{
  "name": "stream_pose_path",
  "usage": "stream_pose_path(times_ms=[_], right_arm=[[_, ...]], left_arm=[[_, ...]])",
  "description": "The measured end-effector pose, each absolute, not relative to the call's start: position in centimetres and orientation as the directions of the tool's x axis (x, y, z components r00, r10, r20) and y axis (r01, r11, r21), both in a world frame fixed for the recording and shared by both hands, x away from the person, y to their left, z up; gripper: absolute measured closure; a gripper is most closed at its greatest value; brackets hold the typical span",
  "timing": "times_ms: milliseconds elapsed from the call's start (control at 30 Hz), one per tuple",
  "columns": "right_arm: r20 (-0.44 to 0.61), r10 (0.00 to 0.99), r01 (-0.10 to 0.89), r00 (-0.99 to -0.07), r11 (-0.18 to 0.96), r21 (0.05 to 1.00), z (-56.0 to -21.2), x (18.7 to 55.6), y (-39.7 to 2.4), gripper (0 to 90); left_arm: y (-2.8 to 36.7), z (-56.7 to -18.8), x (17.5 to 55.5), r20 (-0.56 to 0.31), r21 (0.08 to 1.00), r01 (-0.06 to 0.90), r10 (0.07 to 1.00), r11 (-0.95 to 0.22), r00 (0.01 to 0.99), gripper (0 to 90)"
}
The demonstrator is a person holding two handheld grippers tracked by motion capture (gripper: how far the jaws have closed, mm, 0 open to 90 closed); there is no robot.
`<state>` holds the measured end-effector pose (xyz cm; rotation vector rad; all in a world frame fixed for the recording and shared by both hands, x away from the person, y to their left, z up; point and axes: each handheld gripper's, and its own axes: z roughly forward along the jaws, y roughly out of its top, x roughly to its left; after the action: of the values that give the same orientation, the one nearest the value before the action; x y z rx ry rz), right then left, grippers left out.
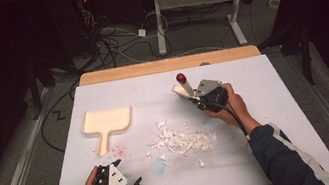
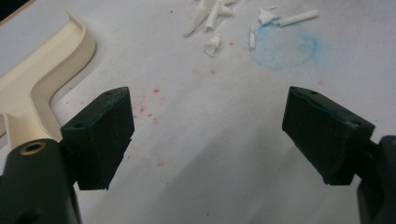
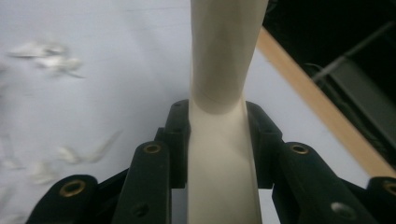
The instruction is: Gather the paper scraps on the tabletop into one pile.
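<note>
Nearest the person, the left gripper [image 1: 117,184] rests low at the front edge of the white surface [image 1: 266,106], its fingers [image 2: 100,137] spread wide with nothing between them, just paper and red specks. A little farther in sits the heap of white scraps [image 1: 180,140], with a faint blue smudge [image 1: 159,167] beside it. Off to the left lies the cream dustpan [image 1: 105,122], mouth facing away, well apart from the scraps. Beyond the heap, the right gripper [image 1: 194,96] has its fingers [image 3: 177,135] clamped on the cream brush handle [image 3: 222,154], red tip [image 1: 181,77] tilted up. Best play here: keep that clamp firm, drop the brush end low behind the scraps, sweep towards the dustpan in short strokes, and let the left gripper steady the pan handle
</note>
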<state>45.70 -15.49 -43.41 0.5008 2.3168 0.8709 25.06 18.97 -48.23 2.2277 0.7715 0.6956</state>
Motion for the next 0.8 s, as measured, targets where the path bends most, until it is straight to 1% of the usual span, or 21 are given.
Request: stream_pose_path(times_ms=[33, 67, 100, 167, 200, 233, 267, 367, 433, 500, 633, 800], right_arm=[[-0.406, 0.515, 0.124, -0.755, 0.720, 0.683, -43.5, 45.3, -15.2, 67.7], [-0.371, 0.478, 0.094, -0.796, 0.704, 0.704, -43.7, 44.3, -14.9, 67.7], [-0.358, 0.459, 0.081, -0.813, 0.698, 0.711, -43.9, 43.7, -14.7, 67.6], [-0.359, 0.405, 0.037, -0.841, 0.705, 0.708, -44.0, 42.2, -14.5, 67.5], [-0.359, 0.405, 0.037, -0.841, 0.705, 0.708, -44.0, 42.2, -14.5, 67.5], [-0.352, 0.352, -0.001, -0.867, 0.705, 0.709, -44.0, 40.9, -14.6, 67.5], [-0.352, 0.352, -0.001, -0.867, 0.705, 0.709, -44.0, 40.9, -14.6, 67.5], [-0.314, 0.300, -0.029, -0.901, 0.679, 0.733, -43.3, 39.5, -14.9, 67.8], [-0.321, 0.281, -0.053, -0.904, 0.674, 0.737, -42.6, 39.1, -15.0, 67.8], [-0.351, 0.288, -0.069, -0.891, 0.678, 0.732, -42.0, 39.0, -15.0, 67.8], [-0.366, 0.316, -0.065, -0.875, 0.673, 0.737, -40.8, 40.1, -14.9, 67.8], [-0.362, 0.385, -0.021, -0.849, 0.660, 0.751, -40.3, 42.4, -14.0, 67.8]], left_arm=[[19.0, -48.3, 25.0, 0.254, 0.731, 0.328, 0.685, -0.598, 0.683, 15.9], [19.0, -48.2, 25.0, 0.258, 0.729, 0.325, 0.682, -0.603, 0.684, 15.9], [19.0, -48.2, 25.0, 0.258, 0.729, 0.325, 0.682, -0.603, 0.684, 16.0], [19.0, -48.2, 24.9, 0.257, 0.730, 0.325, 0.682, -0.601, 0.685, 15.9], [19.0, -48.2, 24.9, 0.255, 0.730, 0.326, 0.682, -0.600, 0.685, 15.9], [19.0, -48.2, 24.9, 0.254, 0.730, 0.327, 0.683, -0.600, 0.685, 15.9], [19.0, -48.2, 24.9, 0.254, 0.731, 0.327, 0.683, -0.599, 0.685, 15.9], [18.8, -48.1, 24.9, 0.254, 0.732, 0.323, 0.681, -0.599, 0.687, 15.9], [18.8, -48.1, 25.0, 0.256, 0.734, 0.321, 0.682, -0.599, 0.685, 15.9], [18.9, -48.0, 25.1, 0.260, 0.734, 0.320, 0.683, -0.599, 0.682, 15.9], [19.0, -47.9, 25.3, 0.253, 0.742, 0.324, 0.692, -0.588, 0.677, 15.9], [19.1, -47.9, 25.5, 0.249, 0.740, 0.323, 0.686, -0.591, 0.684, 15.9]])
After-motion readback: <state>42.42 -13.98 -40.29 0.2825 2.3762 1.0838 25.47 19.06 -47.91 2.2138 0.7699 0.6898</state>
